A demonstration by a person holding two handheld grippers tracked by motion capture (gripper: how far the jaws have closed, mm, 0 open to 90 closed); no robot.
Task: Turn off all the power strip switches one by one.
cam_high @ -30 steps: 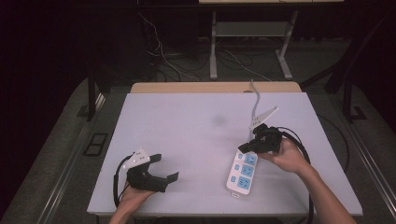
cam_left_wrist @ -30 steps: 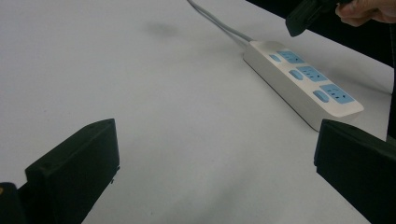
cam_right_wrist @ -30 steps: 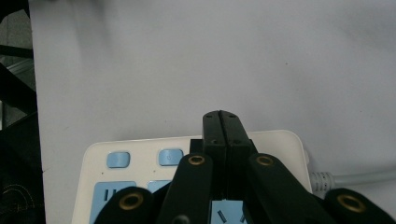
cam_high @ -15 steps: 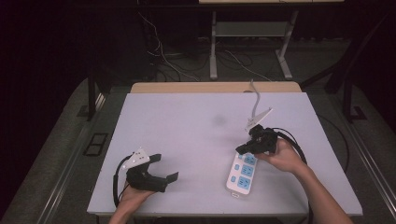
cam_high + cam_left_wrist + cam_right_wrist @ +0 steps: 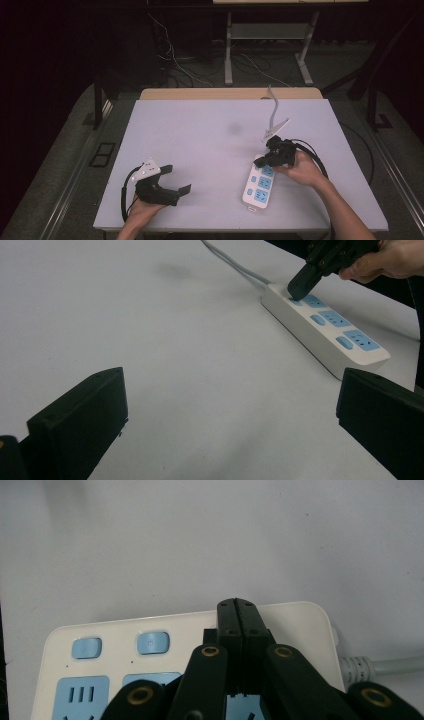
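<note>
Right tool [image 5: 264, 161] has its jaws pinched together, tip pressing down on the cable end of the strip [image 5: 260, 184], which lies lengthwise on the table's [image 5: 200, 130] right side. Left tool [image 5: 177, 182] sits wide, empty, well apart.

The counter [image 5: 210, 150] is a pale, plain white surface with a tan strip along its far edge. A white power strip [image 5: 260, 184] with blue sockets and blue switches lies flat on its right half, set at a slant, its near end not far from the front edge. Its grey cable [image 5: 272, 107] runs from the far end up across the counter toward the far edge. At the front left, the left hand-held gripper [image 5: 176, 181] sits low over the counter.
</note>
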